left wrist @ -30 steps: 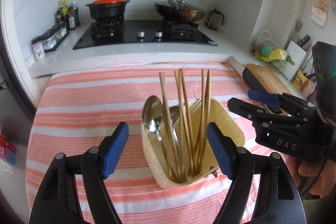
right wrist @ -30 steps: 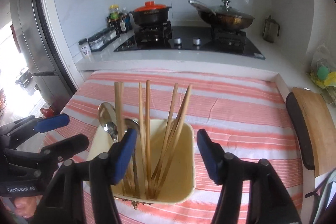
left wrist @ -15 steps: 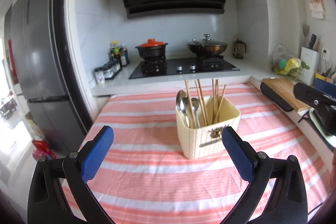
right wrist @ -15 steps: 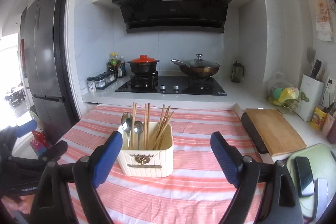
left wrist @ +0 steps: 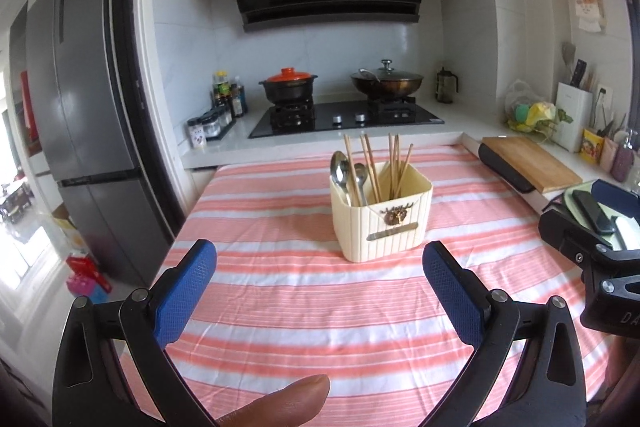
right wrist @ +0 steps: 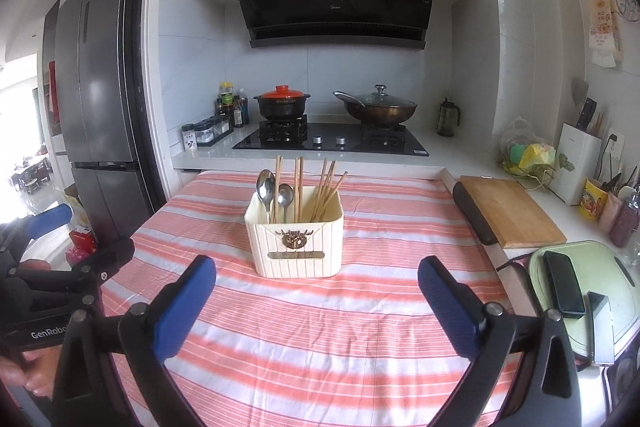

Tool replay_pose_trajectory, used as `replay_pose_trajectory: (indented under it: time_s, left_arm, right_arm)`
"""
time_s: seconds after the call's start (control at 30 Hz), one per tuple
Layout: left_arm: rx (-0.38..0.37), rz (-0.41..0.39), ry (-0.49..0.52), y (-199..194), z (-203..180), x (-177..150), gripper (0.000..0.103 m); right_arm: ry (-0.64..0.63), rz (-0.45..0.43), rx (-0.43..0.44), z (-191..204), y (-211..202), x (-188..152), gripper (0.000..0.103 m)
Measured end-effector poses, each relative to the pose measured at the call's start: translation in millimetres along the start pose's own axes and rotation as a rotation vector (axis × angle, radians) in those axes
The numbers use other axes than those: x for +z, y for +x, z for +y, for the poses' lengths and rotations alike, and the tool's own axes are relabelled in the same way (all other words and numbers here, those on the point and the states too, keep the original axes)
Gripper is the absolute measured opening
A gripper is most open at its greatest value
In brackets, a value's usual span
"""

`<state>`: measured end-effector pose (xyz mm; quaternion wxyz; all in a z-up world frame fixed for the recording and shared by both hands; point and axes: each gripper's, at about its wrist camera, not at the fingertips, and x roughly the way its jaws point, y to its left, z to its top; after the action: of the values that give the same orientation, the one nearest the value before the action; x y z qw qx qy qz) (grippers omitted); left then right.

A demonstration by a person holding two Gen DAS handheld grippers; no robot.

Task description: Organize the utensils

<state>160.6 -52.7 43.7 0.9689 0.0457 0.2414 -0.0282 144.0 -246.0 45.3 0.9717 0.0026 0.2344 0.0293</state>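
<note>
Honestly the utensil holder (right wrist: pixel 295 235) is sitting mid-tablecloth (right wrist: pixel 320 327) with spoons (right wrist: pixel 265 189) and chopsticks (right wrist: pixel 298 183) already inside, both left gripper (left wrist: pixel 320 291) and right gripper (right wrist: pixel 316 301) gaping empty before it, so things are looking finished.

Both grippers now sit well back from the utensil holder (right wrist: pixel 295 229), where a second ago their blue pads flanked it closely. The left gripper (left wrist: pixel 320 291) stands wide, its opening finished half a second back; the right gripper (right wrist: pixel 317 301) has just been opening, with nothing between its pads. A fingertip (left wrist: pixel 280 401), probably a thumb, now shows nearer the camera than the holder.
</note>
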Motion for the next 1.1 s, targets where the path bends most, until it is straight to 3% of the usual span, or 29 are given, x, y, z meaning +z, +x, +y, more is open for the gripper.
replay_pose_trajectory:
  time_s: [1.1]
  left_arm:
    - [0.010,0.009,-0.046,-8.5,12.6,3.0,0.103]
  right_arm:
    - [-0.044,0.014,0.010,19.1,-10.2,0.2,0.103]
